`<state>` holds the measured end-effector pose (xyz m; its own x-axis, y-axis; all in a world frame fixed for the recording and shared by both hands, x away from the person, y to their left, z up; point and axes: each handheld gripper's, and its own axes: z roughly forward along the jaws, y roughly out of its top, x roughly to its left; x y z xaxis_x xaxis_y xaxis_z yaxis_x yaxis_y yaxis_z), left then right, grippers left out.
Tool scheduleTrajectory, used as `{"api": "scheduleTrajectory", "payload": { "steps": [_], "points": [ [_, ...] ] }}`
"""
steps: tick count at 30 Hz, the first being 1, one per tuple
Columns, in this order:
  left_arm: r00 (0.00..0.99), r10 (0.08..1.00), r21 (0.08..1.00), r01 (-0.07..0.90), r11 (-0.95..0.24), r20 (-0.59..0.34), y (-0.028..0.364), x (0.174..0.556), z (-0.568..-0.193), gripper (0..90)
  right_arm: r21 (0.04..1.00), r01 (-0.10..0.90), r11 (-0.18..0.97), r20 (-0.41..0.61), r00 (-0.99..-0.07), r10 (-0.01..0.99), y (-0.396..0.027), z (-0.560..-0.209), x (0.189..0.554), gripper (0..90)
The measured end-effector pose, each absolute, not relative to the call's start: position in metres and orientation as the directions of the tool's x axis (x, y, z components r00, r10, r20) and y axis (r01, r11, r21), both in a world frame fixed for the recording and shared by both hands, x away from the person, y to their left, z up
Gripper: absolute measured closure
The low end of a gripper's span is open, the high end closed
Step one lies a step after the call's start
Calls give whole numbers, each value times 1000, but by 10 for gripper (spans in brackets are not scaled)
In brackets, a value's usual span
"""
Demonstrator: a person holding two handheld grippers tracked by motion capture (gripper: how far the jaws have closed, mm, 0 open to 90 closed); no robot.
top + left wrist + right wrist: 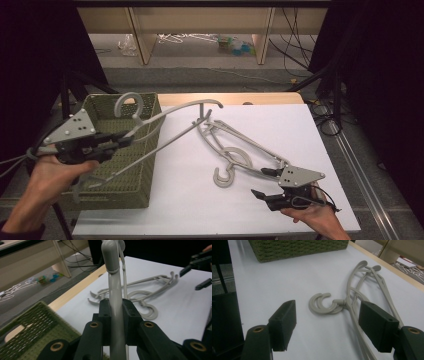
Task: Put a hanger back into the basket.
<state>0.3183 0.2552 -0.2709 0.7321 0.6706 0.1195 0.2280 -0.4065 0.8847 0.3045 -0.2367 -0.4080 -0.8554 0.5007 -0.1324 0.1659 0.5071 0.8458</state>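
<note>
Beyond basket [122, 150], hanger's [165, 117] end perhaps hidden

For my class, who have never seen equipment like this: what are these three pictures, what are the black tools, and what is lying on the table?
A person holds a handheld two-jaw clamp in each hand. One picture looks down from above the table; the other two come from cameras riding on each clamp.

The left gripper is shut on a grey plastic clothes hanger, raised above the green woven basket.

The right gripper is open, holding nothing, near a pile of similar grey hangers lying on the white tabletop.
</note>
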Motion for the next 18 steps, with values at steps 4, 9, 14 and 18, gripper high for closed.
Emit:
{"api": "scheduleTrajectory", "payload": {
  "steps": [4, 9, 14, 18],
  "points": [
    [701, 702, 885, 244, -398, 122, 275, 330, -277, 792, 839, 171, 517, -131, -859, 495, -237, -409, 305, 323],
    [670, 730, 889, 246, -385, 131, 296, 345, -287, 792, 843, 173, 509, -124, -858, 498, -236, -410, 305, 307],
    [622, 766, 891, 242, -385, 162, 310, 354, -290, 792, 846, 182, 502, -111, -860, 498, -235, -411, 306, 292],
    [594, 786, 891, 247, -382, 172, 324, 362, -294, 792, 850, 194, 489, -96, -858, 506, -235, -410, 306, 230]
  ]
}}
